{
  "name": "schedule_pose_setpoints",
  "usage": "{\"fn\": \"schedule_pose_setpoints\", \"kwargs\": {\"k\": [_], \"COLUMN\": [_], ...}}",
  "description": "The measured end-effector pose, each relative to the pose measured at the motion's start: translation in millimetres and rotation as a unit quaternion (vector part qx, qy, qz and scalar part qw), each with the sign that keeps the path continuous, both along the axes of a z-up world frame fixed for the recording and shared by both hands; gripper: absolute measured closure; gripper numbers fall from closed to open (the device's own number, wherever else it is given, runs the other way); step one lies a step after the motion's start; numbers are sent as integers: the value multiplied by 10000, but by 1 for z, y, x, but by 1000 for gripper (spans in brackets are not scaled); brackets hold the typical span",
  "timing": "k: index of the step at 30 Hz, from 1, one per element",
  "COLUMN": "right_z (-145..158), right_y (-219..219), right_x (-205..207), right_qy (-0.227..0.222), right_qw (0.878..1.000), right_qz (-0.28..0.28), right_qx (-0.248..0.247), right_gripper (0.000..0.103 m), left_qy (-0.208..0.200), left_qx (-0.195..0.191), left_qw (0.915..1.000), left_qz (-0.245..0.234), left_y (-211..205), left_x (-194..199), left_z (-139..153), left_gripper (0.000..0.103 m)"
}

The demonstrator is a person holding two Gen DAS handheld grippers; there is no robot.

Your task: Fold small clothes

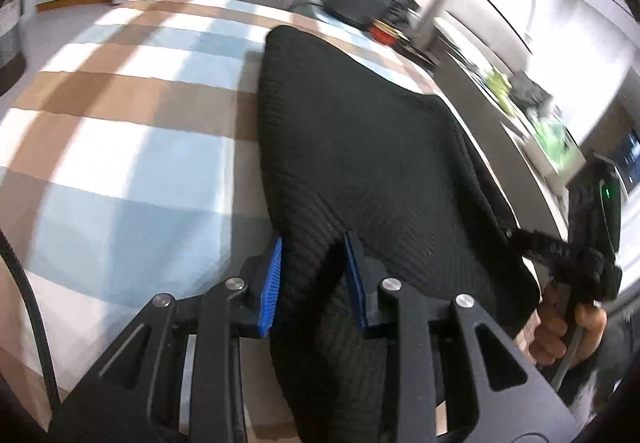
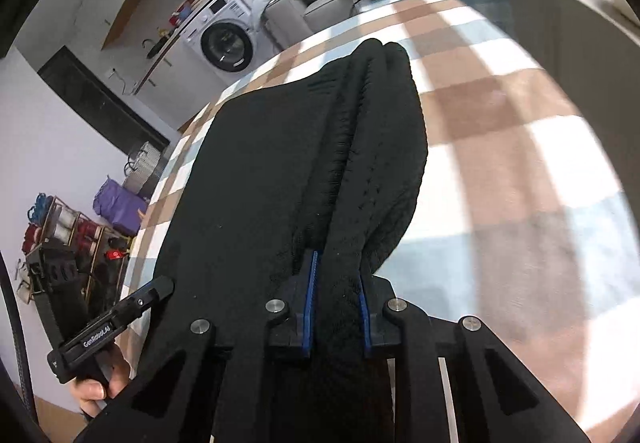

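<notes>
Blue-padded jaws of the left gripper [image 1: 314, 279] pinch a bunched edge of the black knit garment [image 1: 360, 147], and the right gripper [image 2: 338, 297] clamps another gathered edge of it. Ahead of both jaws the garment stretches over the checked counter [image 1: 120, 147], partly lifted. One lengthwise fold seems made, judging by the doubled layers; laying it flat and further folding remain.

Two fisheye wrist views look forward and down, close over a black knit garment [image 1: 360, 163] on the checked tabletop [image 1: 120, 131]; both share these and a washing machine [image 2: 228, 43].
</notes>
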State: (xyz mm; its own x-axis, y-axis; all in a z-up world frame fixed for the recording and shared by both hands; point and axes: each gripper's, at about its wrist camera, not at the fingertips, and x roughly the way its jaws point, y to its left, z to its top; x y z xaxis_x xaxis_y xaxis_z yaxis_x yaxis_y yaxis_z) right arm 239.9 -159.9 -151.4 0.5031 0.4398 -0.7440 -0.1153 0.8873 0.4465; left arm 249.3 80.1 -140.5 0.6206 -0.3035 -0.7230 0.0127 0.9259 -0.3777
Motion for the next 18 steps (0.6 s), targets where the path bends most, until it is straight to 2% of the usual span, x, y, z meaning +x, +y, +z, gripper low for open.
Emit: {"fn": "schedule_pose_setpoints", "kwargs": {"k": [3, 5, 7, 9, 13, 16, 17, 18], "right_z": [3, 13, 21, 27, 28, 15, 9, 5], "right_y": [26, 27, 17, 4, -4, -3, -4, -4], "right_x": [10, 9, 2, -12, -36, -42, -42, -41], "right_qy": [-39, -175, -311, -344, -329, -203, -137, -58], "right_qw": [9993, 9978, 9970, 9973, 9979, 9983, 9990, 9996], "right_qz": [206, 211, 159, 70, 261, 218, 166, 136], "right_qx": [-299, -605, -690, -639, -487, -491, -395, -259], "right_gripper": [84, 83, 79, 73, 73, 73, 73, 83], "left_qy": [63, 65, 10, -15, -67, -25, 8, 35], "left_qx": [29, -52, 40, 125, 161, 194, 218, 242], "left_qw": [9996, 9994, 9995, 9996, 9998, 9997, 9997, 9996], "left_qz": [271, 323, 299, 254, 46, -114, -120, -143], "left_y": [26, 37, 41, 40, 30, 19, 18, 18], "left_x": [10, 9, 1, -3, -10, -12, -12, -12], "left_z": [0, 1, 3, 4, 8, 7, 7, 6], "left_gripper": [77, 77, 76, 72, 56, 53, 53, 53]}}
